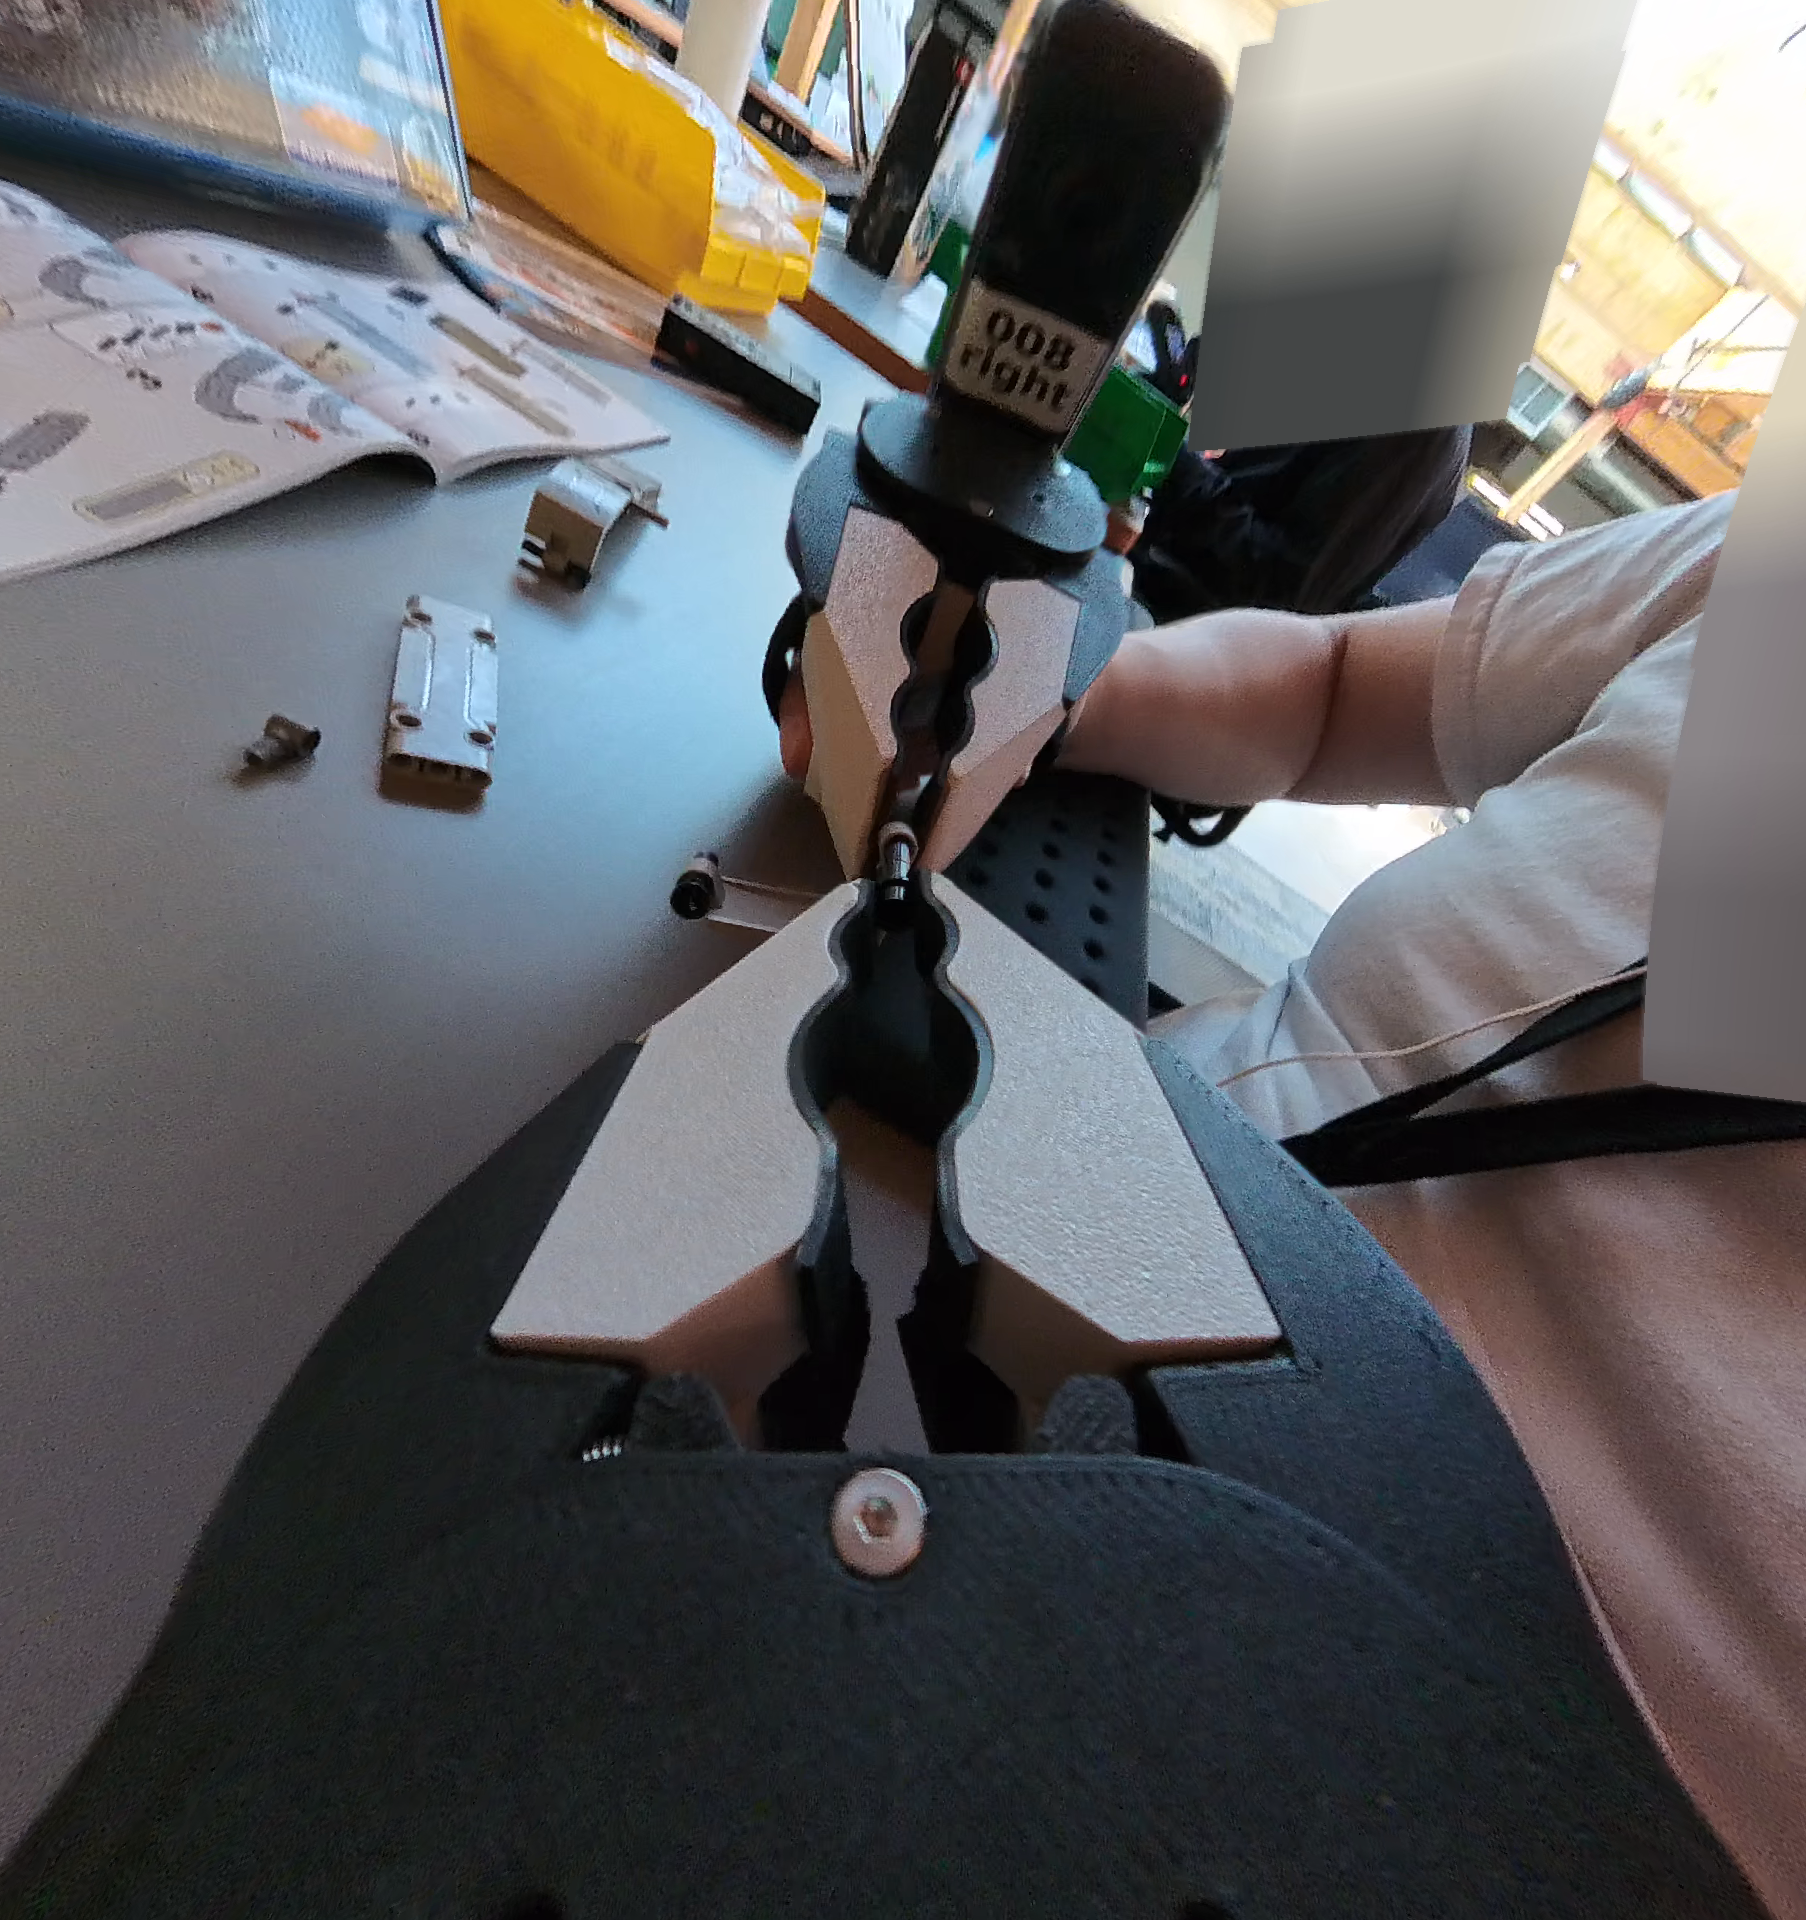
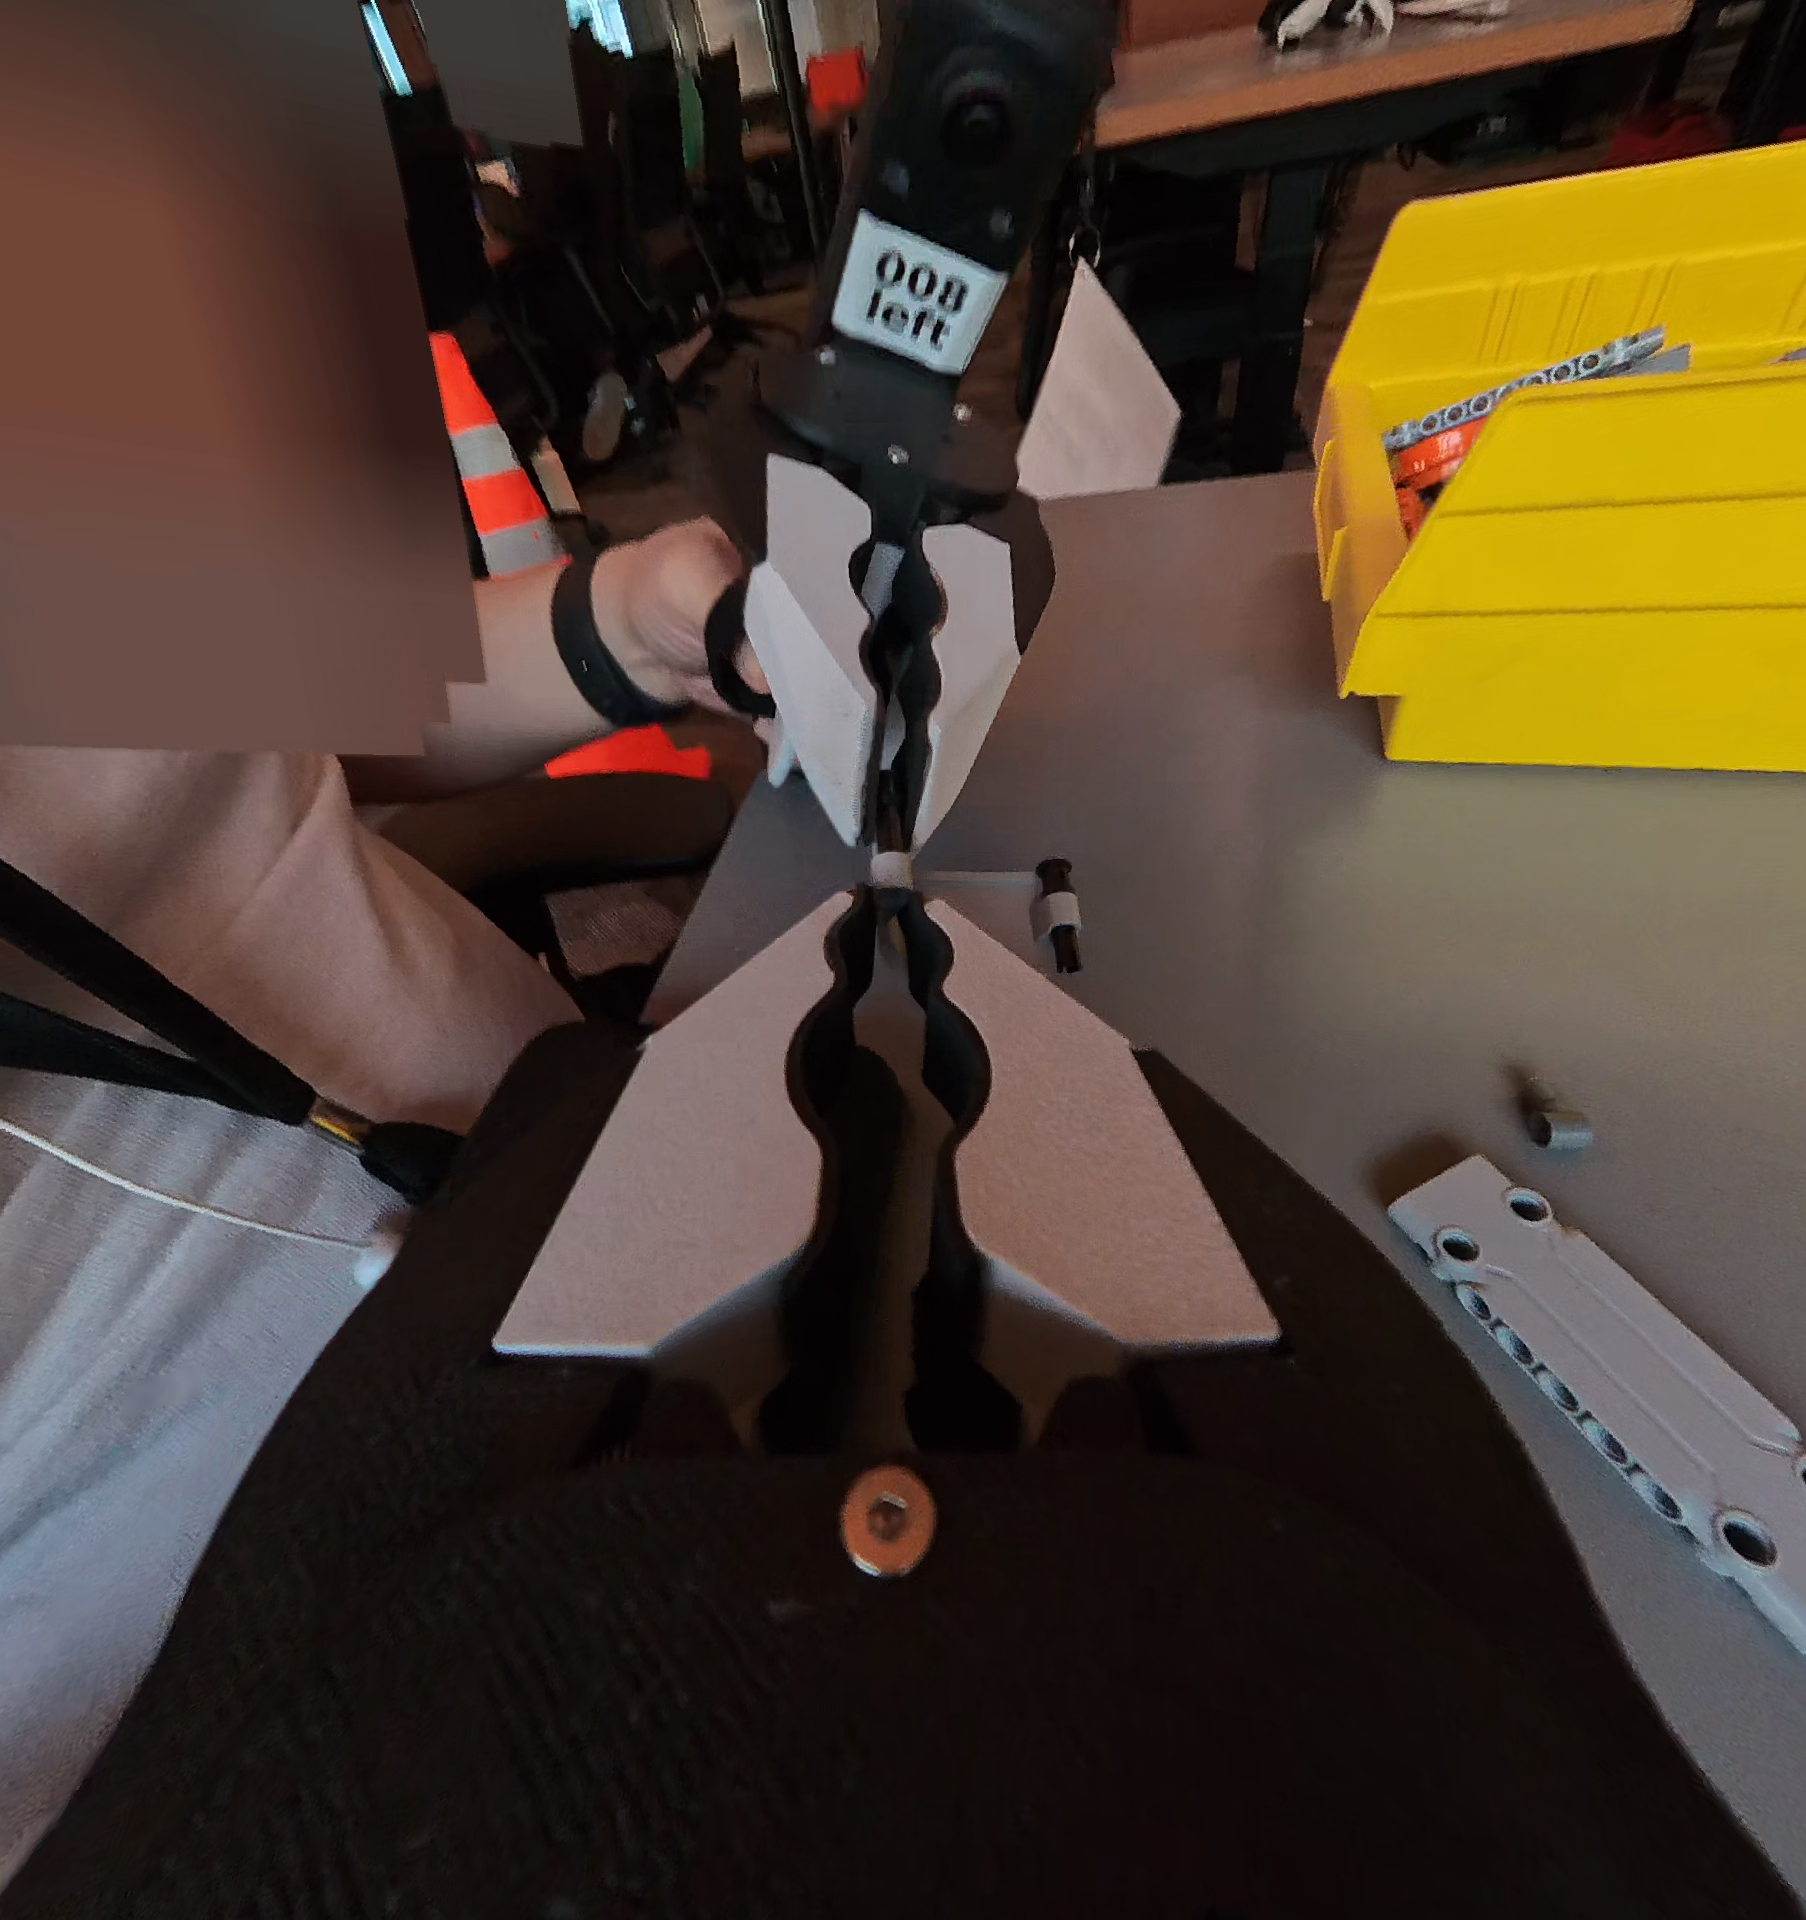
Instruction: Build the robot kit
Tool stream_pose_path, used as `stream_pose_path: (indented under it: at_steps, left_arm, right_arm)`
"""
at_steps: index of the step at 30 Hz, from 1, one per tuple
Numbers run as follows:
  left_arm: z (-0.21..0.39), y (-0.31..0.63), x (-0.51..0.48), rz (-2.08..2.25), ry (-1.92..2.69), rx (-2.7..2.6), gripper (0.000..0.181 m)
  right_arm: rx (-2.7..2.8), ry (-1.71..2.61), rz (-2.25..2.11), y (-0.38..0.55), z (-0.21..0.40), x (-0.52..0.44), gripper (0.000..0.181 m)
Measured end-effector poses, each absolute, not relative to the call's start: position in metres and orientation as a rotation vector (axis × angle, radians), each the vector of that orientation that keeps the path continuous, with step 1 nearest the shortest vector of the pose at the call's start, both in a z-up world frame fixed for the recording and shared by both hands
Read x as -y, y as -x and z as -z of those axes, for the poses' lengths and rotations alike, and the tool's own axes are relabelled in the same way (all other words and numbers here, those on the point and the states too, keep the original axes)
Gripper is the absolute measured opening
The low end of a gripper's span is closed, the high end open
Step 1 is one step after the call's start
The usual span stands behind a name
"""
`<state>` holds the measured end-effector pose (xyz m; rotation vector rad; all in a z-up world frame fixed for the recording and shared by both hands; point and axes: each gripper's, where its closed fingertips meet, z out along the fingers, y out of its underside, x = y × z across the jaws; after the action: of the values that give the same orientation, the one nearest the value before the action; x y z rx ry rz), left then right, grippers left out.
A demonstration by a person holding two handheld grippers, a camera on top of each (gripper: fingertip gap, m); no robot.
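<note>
Fingers [image 2: 966,1164] tip-to-tip — parts in yellow bin [image 2: 1605,582]

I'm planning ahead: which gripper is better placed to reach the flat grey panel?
Probably right: the grey panel lies close beside the right gripper, while the left gripper sees it farther off, past its fingers.

Two wrist cameras, each close behind its own fingers, facing one another tip to tip over the worktop [image 1: 203,1039] edge; shared: the small pin [image 1: 894,852] between tips, grey plate [image 2: 1626,1392].
</note>
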<state>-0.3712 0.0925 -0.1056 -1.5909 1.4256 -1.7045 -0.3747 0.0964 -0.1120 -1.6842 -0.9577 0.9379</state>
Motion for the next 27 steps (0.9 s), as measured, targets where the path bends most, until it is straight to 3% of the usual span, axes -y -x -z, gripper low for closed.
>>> stream_pose_path:
  at_steps: [11, 27]
  left_arm:
    - [0.130, 0.382, -0.084, 1.601, 1.702, -1.606, 0.004]
    - [0.093, 0.379, -0.090, 1.919, 1.598, -1.287, 0.004]
  right_arm:
    - [1.140, 1.770, -0.804, 0.385, 0.136, -0.086, 0.001]
    - [0.998, 1.604, -0.776, 0.381, 0.098, -0.093, 0.002]
